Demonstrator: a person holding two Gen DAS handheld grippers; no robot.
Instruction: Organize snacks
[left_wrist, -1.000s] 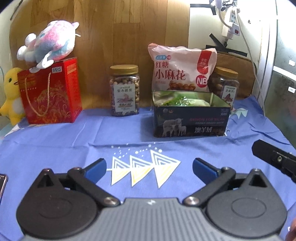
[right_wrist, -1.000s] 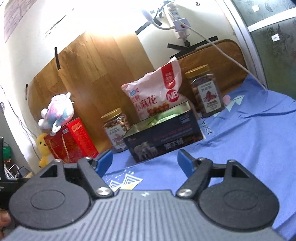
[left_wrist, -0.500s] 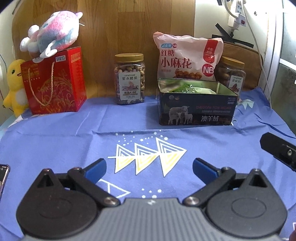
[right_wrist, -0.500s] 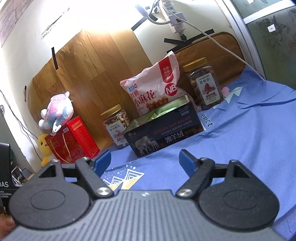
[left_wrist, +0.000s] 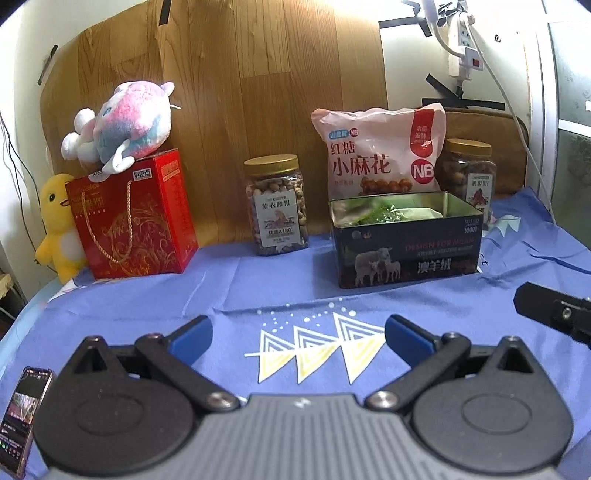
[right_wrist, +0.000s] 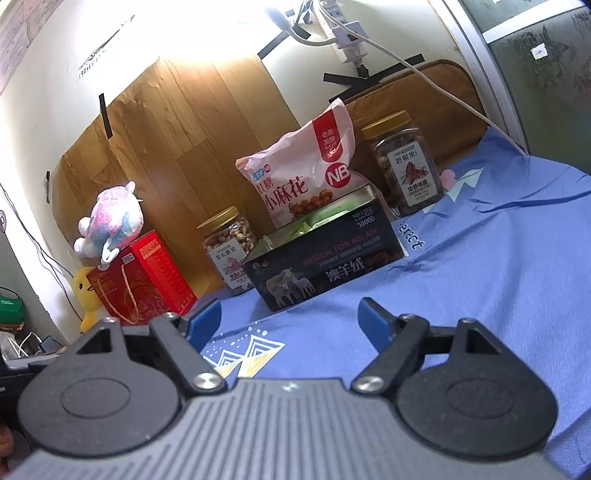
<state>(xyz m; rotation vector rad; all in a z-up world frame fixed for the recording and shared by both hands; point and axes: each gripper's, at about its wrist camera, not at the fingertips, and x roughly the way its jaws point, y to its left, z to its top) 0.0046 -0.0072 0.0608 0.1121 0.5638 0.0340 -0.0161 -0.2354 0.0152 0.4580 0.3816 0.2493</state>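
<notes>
Blue cloth (left_wrist: 369, 295): bare between both sets of jaws.
Left gripper (left_wrist: 297, 338): jaws wide apart, nothing between them.
Right gripper (right_wrist: 290, 319): jaws spread, nothing gripped.
Open tin (left_wrist: 406, 251): far ahead of both jaws, well apart.
Pink snack bag (left_wrist: 380, 151): upright just behind the tin.
Nut jars (left_wrist: 276, 205): flanking, far left and far right.

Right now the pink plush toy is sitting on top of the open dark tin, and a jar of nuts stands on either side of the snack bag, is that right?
Not quite. The pink plush toy sits on the red gift box, not on the open dark tin; the left wrist view shows it plainly. The rest holds: a jar of nuts stands on one side of the snack bag and another jar on the other.
</notes>
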